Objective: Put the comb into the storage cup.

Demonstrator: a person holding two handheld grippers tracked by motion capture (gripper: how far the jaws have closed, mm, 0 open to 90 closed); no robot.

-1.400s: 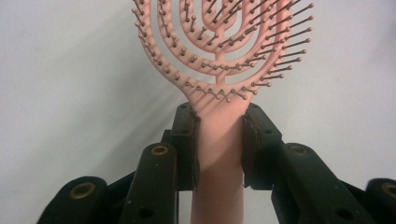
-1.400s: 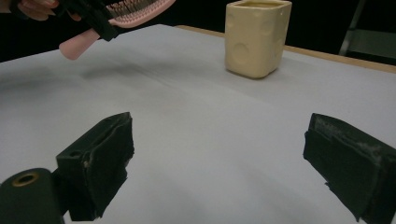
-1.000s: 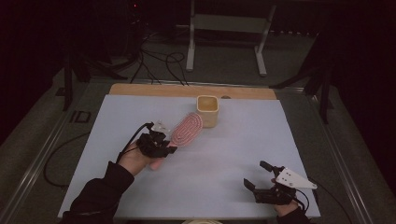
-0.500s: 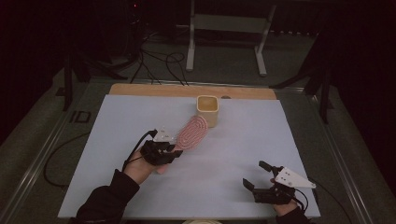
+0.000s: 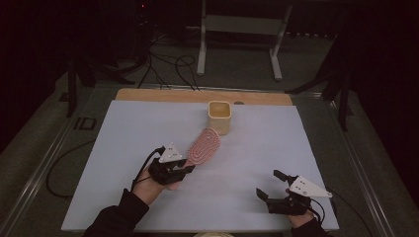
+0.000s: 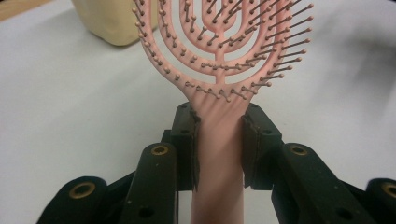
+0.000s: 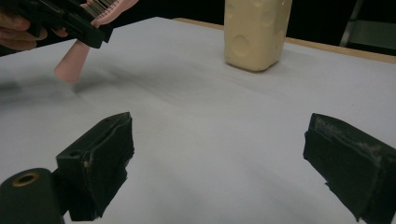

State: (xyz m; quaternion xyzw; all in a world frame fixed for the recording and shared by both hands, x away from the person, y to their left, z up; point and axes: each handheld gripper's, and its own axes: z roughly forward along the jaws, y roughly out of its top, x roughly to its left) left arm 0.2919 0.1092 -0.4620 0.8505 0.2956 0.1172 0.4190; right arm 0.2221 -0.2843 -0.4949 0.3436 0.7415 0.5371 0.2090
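While the left gripper (image 5: 184, 169) clamps the brush (image 6: 219, 70) by its handle, the head points at the cup (image 5: 219, 117).
Nearest, the right gripper (image 5: 271, 186) rests low on the desk (image 5: 118, 138), jaws wide apart and empty. Farther in, the left hand (image 5: 150, 185) holds the brush off the desk, long axis running up-right, its head just short of the cup beyond.

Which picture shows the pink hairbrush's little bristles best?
The left gripper view: the hairbrush is right up close, each bristle clear, with the left gripper clamped on its handle. The high view shows the whole brush, small. The right gripper view catches just its handle end and a bit of the head.
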